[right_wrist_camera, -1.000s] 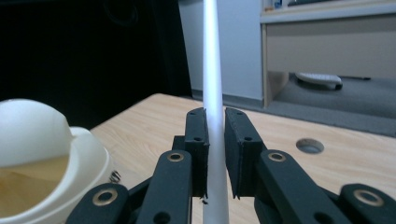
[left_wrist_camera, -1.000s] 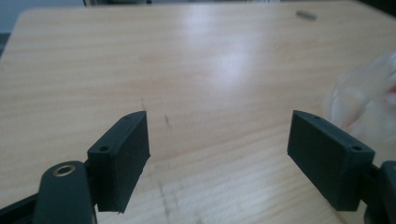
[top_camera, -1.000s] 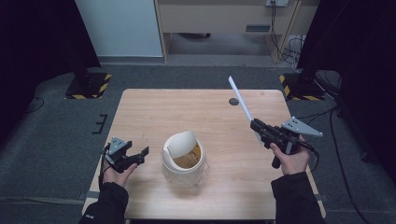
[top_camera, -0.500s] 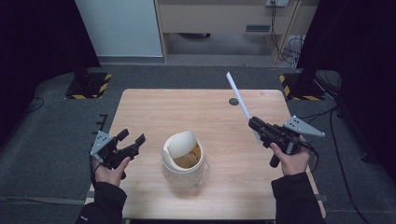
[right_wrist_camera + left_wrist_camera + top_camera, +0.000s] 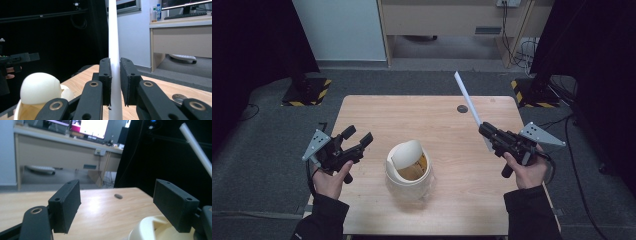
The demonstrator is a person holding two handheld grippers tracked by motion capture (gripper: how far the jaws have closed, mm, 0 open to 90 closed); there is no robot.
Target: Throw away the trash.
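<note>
Step in hand, as judged: carrying a white strip toward the cream swing-lid bin, most likely for dropping through its lid.

Right gripper: jaws clamped on the lower part of the strip, confirmed in the right gripper view, where both black pads press flat against it. Strip raised off the table, slanting up and away from the hand, free end well above the far right of the tabletop. Whether paper or plastic cannot be told.

Left gripper: jaws spread wide, holding nothing, held above the left edge of the table and pointed toward the bin. In the left gripper view, bin top visible just beside the right-hand jaw, not between the jaws.

Bin: standing at the near centre of the table, between both hands, lid tilted inward, opening partly exposed.

Next move, as judged: swing the strip over the bin, lower the free end into the lid gap. Possibly steady the bin with the left gripper. Long strip likely to catch on the lid; release only once well inserted.
</note>
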